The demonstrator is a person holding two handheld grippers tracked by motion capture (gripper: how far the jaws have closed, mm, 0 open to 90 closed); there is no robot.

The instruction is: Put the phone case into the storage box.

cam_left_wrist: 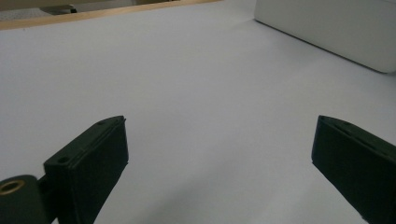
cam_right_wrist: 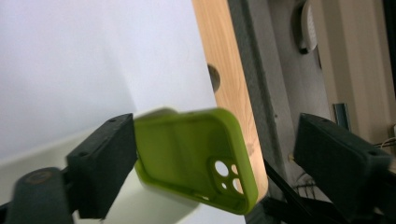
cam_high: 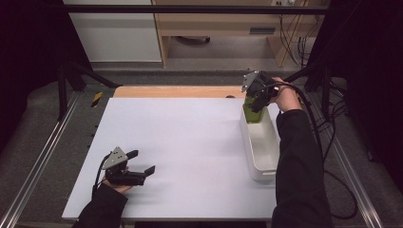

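The right claw [cam_right_wrist: 212, 154] stands open around the green phone case [cam_right_wrist: 196, 156] — released, tilted over the white bin's [cam_high: 260, 142] far end; left claw [cam_high: 141, 161] open, well apart.

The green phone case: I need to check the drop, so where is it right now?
In the high view the green phone case stands at the far end of the white bin, right of the table, between the right gripper's open fingers.

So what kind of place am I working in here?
Most likely a lab recording rig, not a home: a bare white tabletop framed by metal rails, black curtains at the sides, and loose cables on grey carpet. A white bin sits on the table.
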